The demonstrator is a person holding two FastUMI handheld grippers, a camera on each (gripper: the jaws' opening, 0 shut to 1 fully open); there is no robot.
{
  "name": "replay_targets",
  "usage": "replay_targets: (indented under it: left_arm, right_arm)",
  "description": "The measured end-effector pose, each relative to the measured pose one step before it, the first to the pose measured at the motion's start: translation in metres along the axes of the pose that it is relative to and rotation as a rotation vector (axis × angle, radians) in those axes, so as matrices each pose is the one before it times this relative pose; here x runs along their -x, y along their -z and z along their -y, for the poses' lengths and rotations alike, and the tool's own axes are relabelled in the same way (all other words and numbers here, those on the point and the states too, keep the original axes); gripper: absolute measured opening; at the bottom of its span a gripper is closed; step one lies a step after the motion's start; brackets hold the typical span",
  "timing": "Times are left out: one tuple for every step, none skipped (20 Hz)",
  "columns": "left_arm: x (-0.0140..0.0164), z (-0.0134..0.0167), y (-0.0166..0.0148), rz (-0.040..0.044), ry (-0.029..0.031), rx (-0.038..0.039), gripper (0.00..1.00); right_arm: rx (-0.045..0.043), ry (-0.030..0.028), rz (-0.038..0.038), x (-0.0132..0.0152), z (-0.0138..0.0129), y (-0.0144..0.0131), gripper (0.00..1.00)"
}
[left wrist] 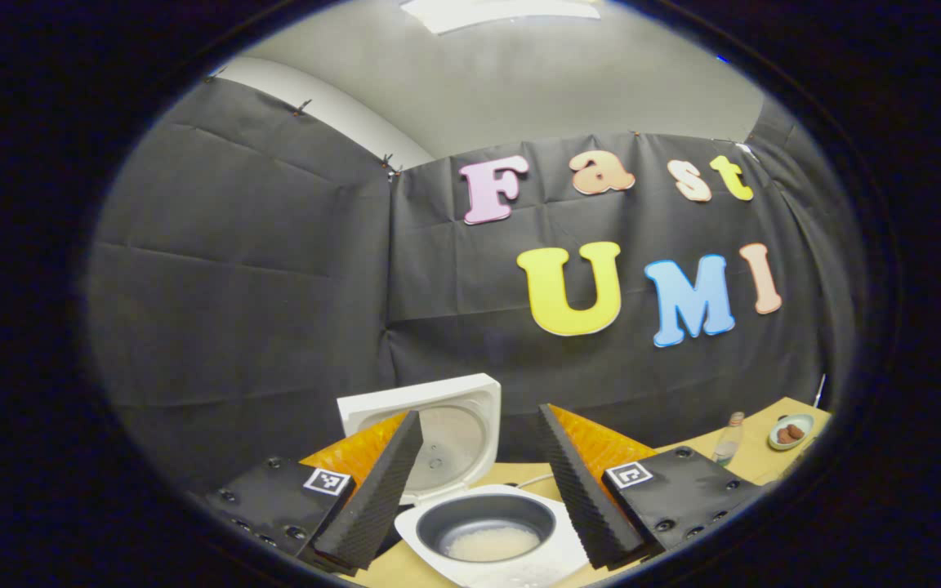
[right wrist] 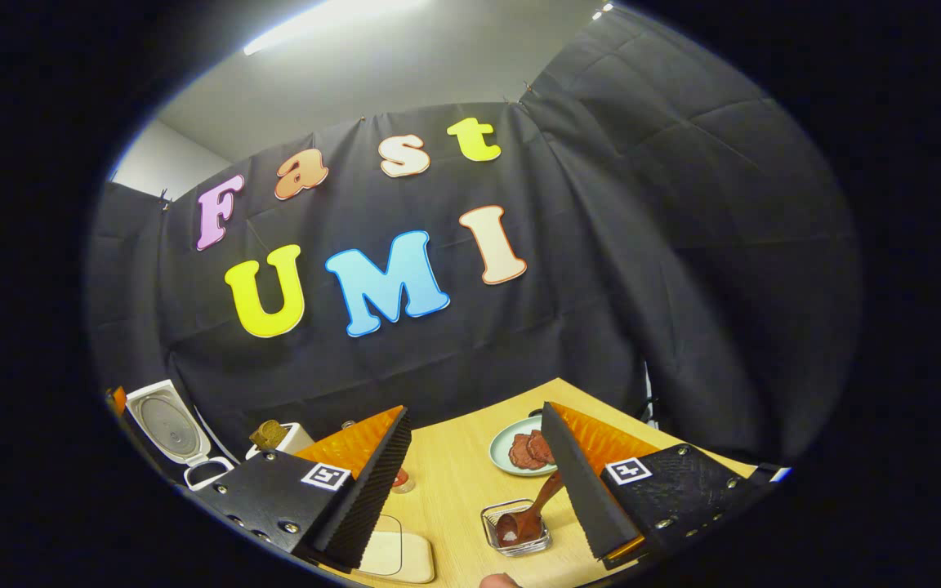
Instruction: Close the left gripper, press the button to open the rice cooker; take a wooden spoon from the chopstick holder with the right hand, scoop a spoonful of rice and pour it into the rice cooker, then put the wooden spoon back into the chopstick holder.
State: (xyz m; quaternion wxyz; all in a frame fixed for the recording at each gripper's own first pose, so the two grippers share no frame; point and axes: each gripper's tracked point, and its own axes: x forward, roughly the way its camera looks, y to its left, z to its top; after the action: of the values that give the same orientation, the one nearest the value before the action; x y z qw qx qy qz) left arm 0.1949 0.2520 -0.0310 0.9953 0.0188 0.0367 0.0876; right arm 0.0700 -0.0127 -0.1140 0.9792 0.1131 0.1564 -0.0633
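Both grippers stand with jaws wide and hold nothing. Left gripper [left wrist: 479,482] hovers just above the rice cooker [left wrist: 491,535], whose lid [left wrist: 446,429] is up and whose dark inner pot [left wrist: 487,523], seen between the fingers, has white rice at its bottom. Right gripper [right wrist: 479,482] sits over the wooden table [right wrist: 454,474]; the wooden spoon [right wrist: 529,513] rests bowl-down in a small clear container [right wrist: 517,529], its handle leaning against the right-hand finger [right wrist: 581,482], near a plate [right wrist: 511,451].
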Motion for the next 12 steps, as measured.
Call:
replay_targets:
  left_arm:
    - [-0.01755, -0.01055, -0.00554, 0.0118, -0.01086, 0.0057, 0.98]
    - [-0.01748, -0.00982, -0.0041, 0.01199, -0.01093, 0.00569, 0.98]
    - [-0.01843, -0.00804, -0.0032, 0.00146, -0.00362, 0.00928, 0.98]
    - [-0.01729, -0.00844, -0.00201, 0.00053, -0.00338, 0.01591, 0.98]
    - [-0.0183, -0.0077, -0.00202, 0.00068, -0.00434, 0.0214, 0.98]
    - [-0.01843, -0.0087, -0.00152, 0.00024, -0.00573, 0.02356, 0.98]
    - [-0.01708, -0.00591, 0.00153, -0.00958, -0.00363, 0.01742, 0.97]
    - [-0.01872, -0.00608, 0.00533, -0.01745, -0.0017, 0.00427, 0.97]
    - [-0.01814, -0.00566, 0.00432, -0.01085, -0.00777, -0.01108, 0.97]
    - [-0.01931, -0.00735, 0.00407, -0.01331, -0.01615, -0.016, 0.97]
    - [-0.01717, -0.00488, 0.00723, -0.02499, -0.01504, -0.00714, 0.97]
    - [-0.01403, -0.00362, 0.01201, -0.04114, -0.00724, 0.0018, 0.96]
  right_arm:
    - [0.00943, 0.00873, 0.00493, 0.00346, -0.00219, 0.00048, 0.97]
    - [0.00516, 0.00744, 0.00379, 0.0041, -0.00338, 0.00084, 0.98]
    - [0.00908, 0.01414, 0.00603, 0.00347, -0.00055, 0.00071, 0.98]
    - [0.02102, 0.02219, 0.00411, 0.0025, 0.00296, 0.00197, 0.98]
    - [0.02136, 0.01651, -0.0003, 0.00337, 0.00213, 0.00266, 0.97]
    - [0.01561, 0.0099, 0.00324, 0.0049, -0.00088, 0.00106, 0.98]
    - [0.00975, 0.00849, 0.00396, 0.00453, 0.00098, -0.00087, 0.98]
    - [0.00543, 0.00924, 0.00257, 0.00429, 0.00112, -0.00048, 0.98]
    - [0.00467, 0.01043, 0.00428, 0.00411, 0.00188, -0.00046, 0.98]
    - [0.00505, 0.01, 0.00153, 0.00256, 0.0036, -0.00005, 0.98]
    - [0.00715, 0.00591, -0.00271, 0.00276, 0.0023, 0.00098, 0.98]
    - [0.00754, 0.00665, -0.00397, 0.002, 0.00303, 0.00085, 0.98]
